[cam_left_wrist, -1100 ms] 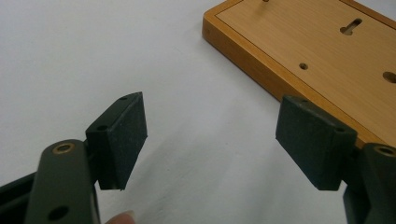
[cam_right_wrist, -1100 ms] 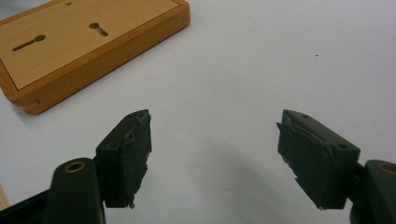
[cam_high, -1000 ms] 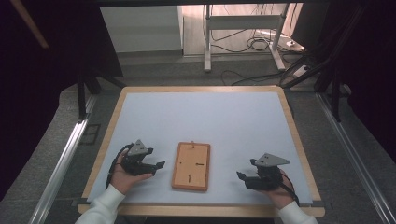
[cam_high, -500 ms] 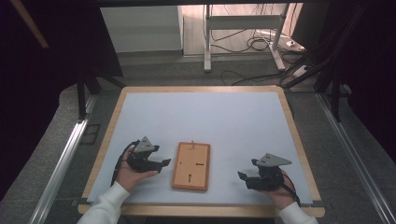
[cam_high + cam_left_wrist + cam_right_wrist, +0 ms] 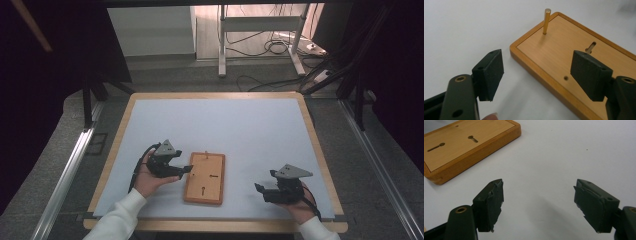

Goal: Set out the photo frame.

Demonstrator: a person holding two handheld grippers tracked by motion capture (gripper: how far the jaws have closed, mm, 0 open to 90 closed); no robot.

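Observation:
A wooden board (image 5: 205,177) with a raised rim lies flat on the white mat near the table's front edge. It has keyhole slots (image 5: 435,147) and an upright brass pin (image 5: 546,21) at its far end. My left gripper (image 5: 188,169) is open at the board's left edge. In the left gripper view (image 5: 539,68) one pad hangs over the mat and the other over the board (image 5: 554,55), touching nothing. My right gripper (image 5: 259,189) rests open on the mat to the right of the board (image 5: 461,145), and in the right gripper view (image 5: 539,197) nothing lies between its pads.
The white mat (image 5: 220,125) covers a table with a wooden rim (image 5: 215,95). Beyond the far edge, on the floor, stand a white metal frame (image 5: 222,50) and loose cables (image 5: 275,47). Metal rails (image 5: 70,165) run along both sides.
My left gripper has moved right and a little forward, up to the board's left edge. The right gripper and the board have stayed put.

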